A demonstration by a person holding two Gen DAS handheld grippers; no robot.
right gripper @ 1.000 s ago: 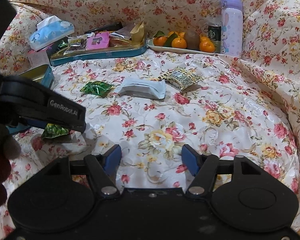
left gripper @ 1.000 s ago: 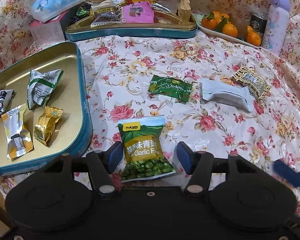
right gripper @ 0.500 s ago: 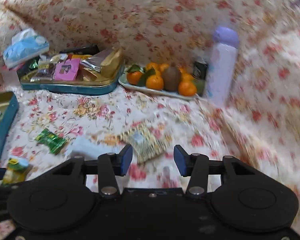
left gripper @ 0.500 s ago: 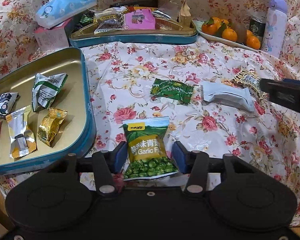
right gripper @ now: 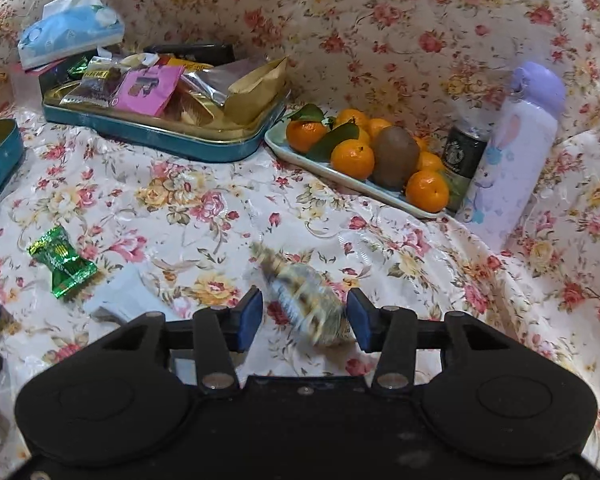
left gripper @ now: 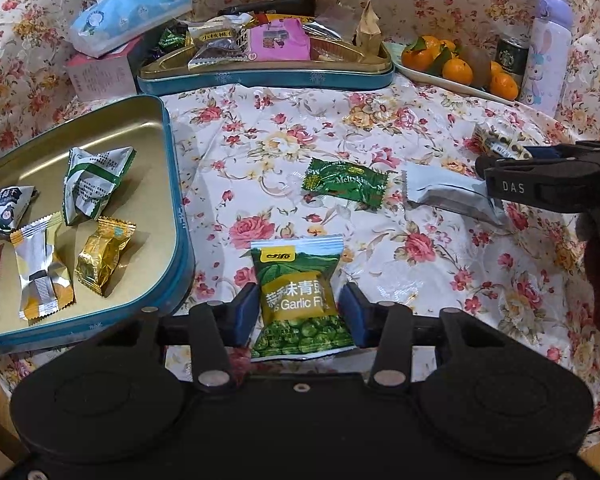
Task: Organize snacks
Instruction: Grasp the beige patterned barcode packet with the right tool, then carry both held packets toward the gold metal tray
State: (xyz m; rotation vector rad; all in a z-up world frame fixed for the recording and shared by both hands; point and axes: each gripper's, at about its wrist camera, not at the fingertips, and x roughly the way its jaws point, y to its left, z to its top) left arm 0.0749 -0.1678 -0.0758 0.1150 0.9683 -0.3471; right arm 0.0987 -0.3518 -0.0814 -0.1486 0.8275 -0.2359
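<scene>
A green garlic-pea packet (left gripper: 298, 300) lies on the floral cloth between the blue pads of my left gripper (left gripper: 298, 314); the jaws stand close on both sides of it, not clamped. My right gripper (right gripper: 305, 320) is open around a gold-patterned snack packet (right gripper: 306, 304), which also shows in the left wrist view (left gripper: 500, 144). A green candy (left gripper: 346, 184) and a white packet (left gripper: 448, 196) lie between them. The near teal tin (left gripper: 176, 216) on the left holds several wrapped snacks.
A second teal tin (right gripper: 172, 136) full of snacks stands at the back, next to a tissue pack (right gripper: 70, 28). A plate of oranges and a kiwi (right gripper: 360, 152), a dark can (right gripper: 462, 160) and a lilac bottle (right gripper: 516, 152) stand at the back right.
My left jaws have narrowed around the garlic-pea packet. My right gripper has swung right and forward and come down around the gold-patterned packet.
</scene>
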